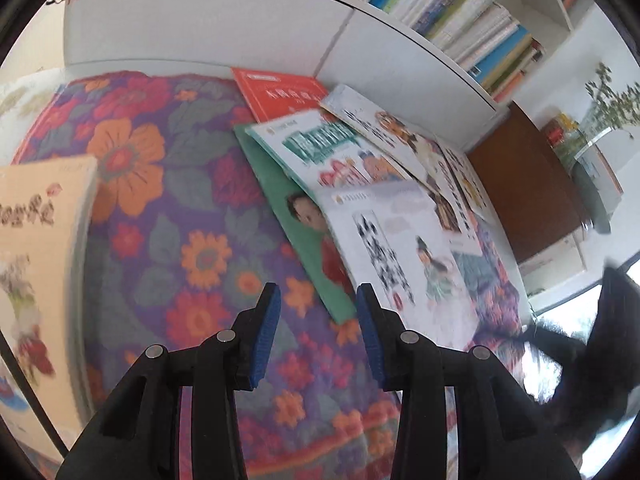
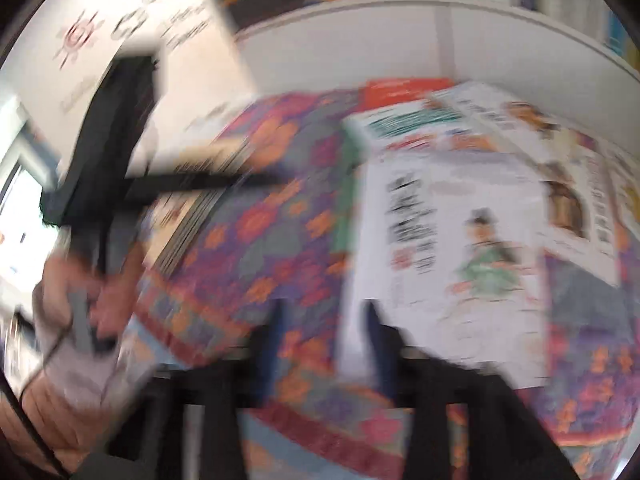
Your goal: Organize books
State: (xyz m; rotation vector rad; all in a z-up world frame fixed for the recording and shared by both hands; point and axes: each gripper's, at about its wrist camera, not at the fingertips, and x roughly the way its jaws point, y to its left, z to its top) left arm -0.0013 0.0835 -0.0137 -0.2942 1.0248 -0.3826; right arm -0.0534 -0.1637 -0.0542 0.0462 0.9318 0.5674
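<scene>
- Between my left gripper's [image 1: 316, 332] blue ribbed pads [image 1: 267, 332] only the flowered cloth shows; the jaws stand apart with a narrow gap and hold nothing.
- Under that gripper lies the purple tablecloth with orange and red flowers [image 1: 160, 208], spread over the table.
- Just ahead of the right-hand pad lies a white picture book with a small figure in a green dress [image 1: 400, 248], flat on the cloth, its near corner close to the pad but not touching it.
- Beneath it a green-covered book with a child's face [image 1: 288, 220] sticks out to the left, and above it lies a white book with teal lettering [image 1: 320, 144].
- Further back a red book [image 1: 280, 94] lies against the white cabinet front [image 1: 200, 28], with more illustrated books [image 1: 384, 120] fanned out to the right.
- At the left edge of the left wrist view a cream book with a flower picture [image 1: 36, 240] stands close to the lens, tilted.
- Above the cabinet a shelf of upright books [image 1: 460, 12] runs to the right; a brown wooden cabinet [image 1: 528, 184] stands beyond the table.
- My right gripper [image 2: 326, 344] is badly blurred; its jaws look parted, nothing pinched, with the white book's left edge [image 2: 352, 320] showing in the gap.
- At the left of the right wrist view, a hand [image 2: 80, 312] grips the other tool's handle.
</scene>
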